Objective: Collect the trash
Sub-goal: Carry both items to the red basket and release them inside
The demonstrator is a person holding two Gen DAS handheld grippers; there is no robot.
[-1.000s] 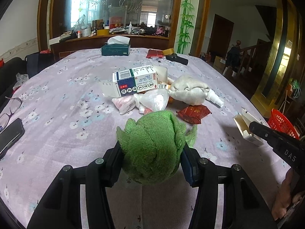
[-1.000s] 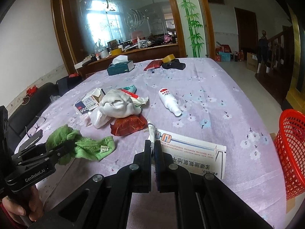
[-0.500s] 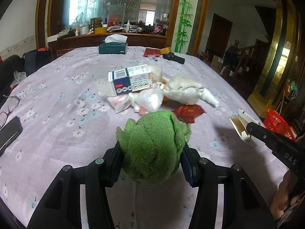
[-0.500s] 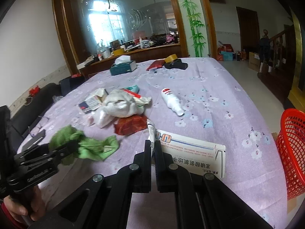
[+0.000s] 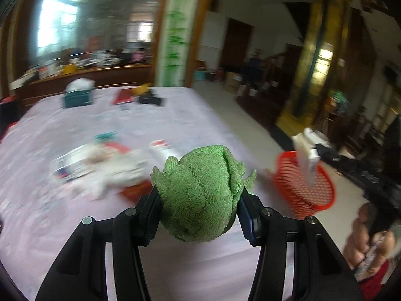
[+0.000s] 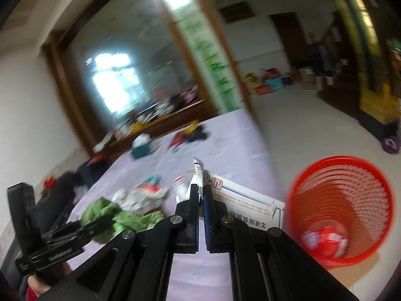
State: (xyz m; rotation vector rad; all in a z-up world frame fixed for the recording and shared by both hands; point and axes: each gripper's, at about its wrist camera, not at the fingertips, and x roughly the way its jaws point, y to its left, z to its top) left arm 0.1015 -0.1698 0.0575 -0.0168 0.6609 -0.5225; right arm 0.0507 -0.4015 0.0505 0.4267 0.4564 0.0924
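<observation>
Left gripper (image 5: 199, 198) jaws clamped on a green cloth (image 5: 200, 195), bunched into a ball between them and bulging out front and top. Soft, light, squashy; likely to snag or drape on release, so a mid-bunch pinch suits it. Right gripper (image 6: 201, 200) jaws nearly together, pinching a flat white box (image 6: 246, 212) by its end flap; the box sticks out to the right of the jaws. Thin card, light, stiff-ish but crushable; an edge grip lets it swing. Red basket (image 6: 351, 200) sits on the floor, ahead-right of the right jaws, some trash already inside. More litter on the bench (image 5: 62, 225) ahead-left, blurred.
</observation>
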